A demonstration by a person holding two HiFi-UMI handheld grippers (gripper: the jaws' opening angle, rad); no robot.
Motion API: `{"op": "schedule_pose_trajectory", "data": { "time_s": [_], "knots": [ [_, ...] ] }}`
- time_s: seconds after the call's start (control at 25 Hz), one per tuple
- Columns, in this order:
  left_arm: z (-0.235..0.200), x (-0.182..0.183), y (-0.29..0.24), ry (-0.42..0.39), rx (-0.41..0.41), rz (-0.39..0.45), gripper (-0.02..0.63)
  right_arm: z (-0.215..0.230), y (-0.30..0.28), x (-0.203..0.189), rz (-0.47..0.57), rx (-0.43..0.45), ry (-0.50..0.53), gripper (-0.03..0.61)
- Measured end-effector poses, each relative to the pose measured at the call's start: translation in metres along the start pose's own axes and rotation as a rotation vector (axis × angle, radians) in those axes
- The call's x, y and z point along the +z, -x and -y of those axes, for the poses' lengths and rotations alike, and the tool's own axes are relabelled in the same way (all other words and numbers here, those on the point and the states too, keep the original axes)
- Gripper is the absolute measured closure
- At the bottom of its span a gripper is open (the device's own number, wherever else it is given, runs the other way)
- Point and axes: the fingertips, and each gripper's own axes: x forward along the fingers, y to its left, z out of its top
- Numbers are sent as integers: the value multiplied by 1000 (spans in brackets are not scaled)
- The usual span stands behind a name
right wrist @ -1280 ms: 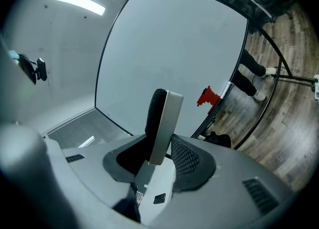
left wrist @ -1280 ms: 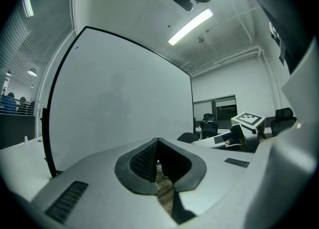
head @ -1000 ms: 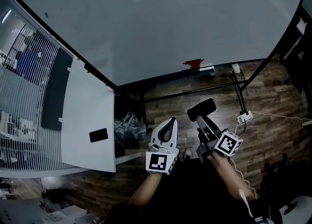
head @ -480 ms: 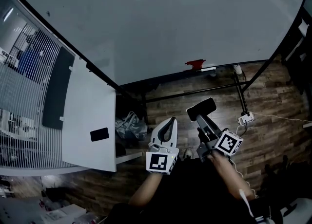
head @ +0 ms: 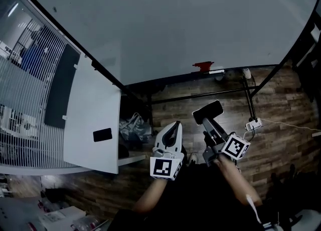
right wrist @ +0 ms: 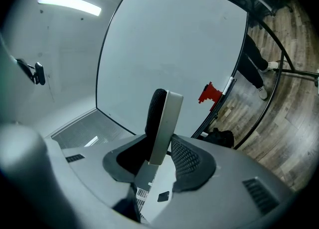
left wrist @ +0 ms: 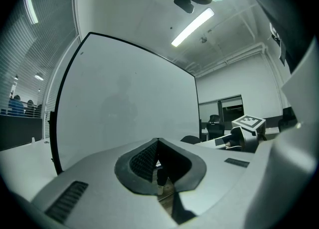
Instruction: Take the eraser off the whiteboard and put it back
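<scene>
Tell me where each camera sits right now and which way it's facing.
Head view: on the person's head, looking steeply down at the whiteboard and wood floor; both forearms, the left tongs and the right tongs show.
Left gripper view: rides the left tongs, facing the whiteboard; its shut jaws and the right tongs' marker cube show.
Right gripper view: rides the right tongs, facing the whiteboard; its jaws clamp the eraser.
Shared: head and right gripper views both show the red object at the board's lower edge.

Blk/grey eraser (right wrist: pixel 162 123); red clip (head: pixel 203 66), prob.
</scene>
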Motion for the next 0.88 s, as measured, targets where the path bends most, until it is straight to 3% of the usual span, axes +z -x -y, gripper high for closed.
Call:
{"op": "schedule_pose_trajectory", "data": {
  "time_s": [0.36, 0.88],
  "knots": [
    [-9, 1, -9, 10, 27, 17, 607, 5, -12, 1, -32, 5, -3, 422],
    [-64, 0, -44, 4, 32, -4, 607, 15, -82, 0, -74, 17, -42, 422]
  ]
}}
